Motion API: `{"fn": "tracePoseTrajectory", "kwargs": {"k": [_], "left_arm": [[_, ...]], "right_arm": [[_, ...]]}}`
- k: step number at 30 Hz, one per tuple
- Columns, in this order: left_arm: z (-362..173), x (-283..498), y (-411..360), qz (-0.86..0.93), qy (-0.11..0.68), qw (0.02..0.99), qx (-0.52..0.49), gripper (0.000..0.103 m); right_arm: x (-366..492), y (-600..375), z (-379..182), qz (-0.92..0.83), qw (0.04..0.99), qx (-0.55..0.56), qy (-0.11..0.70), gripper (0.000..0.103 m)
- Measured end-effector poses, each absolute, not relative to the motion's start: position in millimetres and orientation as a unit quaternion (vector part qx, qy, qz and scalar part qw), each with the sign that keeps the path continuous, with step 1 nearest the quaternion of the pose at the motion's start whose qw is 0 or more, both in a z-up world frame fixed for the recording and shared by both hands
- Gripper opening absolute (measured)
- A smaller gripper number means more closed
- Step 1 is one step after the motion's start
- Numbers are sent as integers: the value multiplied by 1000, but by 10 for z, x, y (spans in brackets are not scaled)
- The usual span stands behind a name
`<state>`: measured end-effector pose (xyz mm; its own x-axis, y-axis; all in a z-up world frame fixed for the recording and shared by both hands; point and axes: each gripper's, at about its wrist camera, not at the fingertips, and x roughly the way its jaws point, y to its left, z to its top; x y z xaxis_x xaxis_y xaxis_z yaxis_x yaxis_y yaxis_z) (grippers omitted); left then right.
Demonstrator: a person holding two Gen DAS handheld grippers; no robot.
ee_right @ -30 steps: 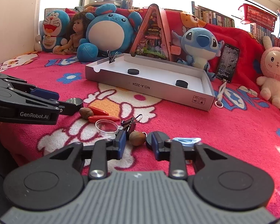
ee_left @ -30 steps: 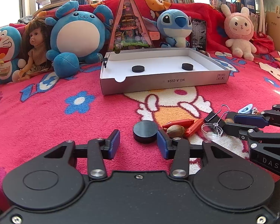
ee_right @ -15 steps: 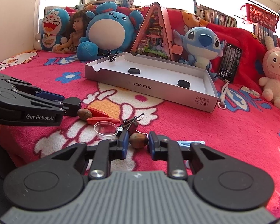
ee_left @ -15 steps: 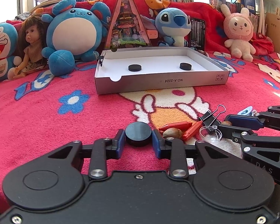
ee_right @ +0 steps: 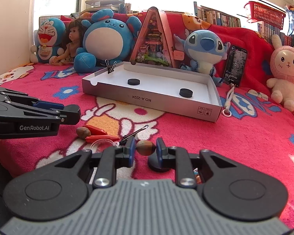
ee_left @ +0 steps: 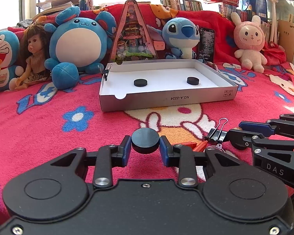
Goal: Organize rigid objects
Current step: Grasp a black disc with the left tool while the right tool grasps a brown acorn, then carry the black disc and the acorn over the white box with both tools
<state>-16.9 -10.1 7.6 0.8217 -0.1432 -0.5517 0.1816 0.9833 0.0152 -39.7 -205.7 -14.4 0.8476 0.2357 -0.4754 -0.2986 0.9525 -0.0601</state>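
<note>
A home bedroom: plush toys (ee_left: 79, 39) on a cartoon blanket (ee_left: 49, 133) (bookshelves (ee_right: 215, 17) behind).

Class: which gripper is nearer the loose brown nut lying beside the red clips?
Left. The left gripper, shut on a black puck, hangs just above the nut; the right gripper, holding another nut, sits further off.

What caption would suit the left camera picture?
Left tool grips a black round puck before a white cardboard tray holding two more.

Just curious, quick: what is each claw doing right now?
Left gripper: closed on a black disc.
Right gripper: closed on a brown nut.
</note>
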Motion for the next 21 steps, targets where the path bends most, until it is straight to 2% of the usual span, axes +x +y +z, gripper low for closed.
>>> {"fn": "tracePoseTrajectory", "kwargs": {"k": [21], "left_arm": [[305, 123, -185, -99, 267, 958, 24, 30]], "right_arm": [[-155, -2245, 66, 92, 971, -27, 219, 27]]}}
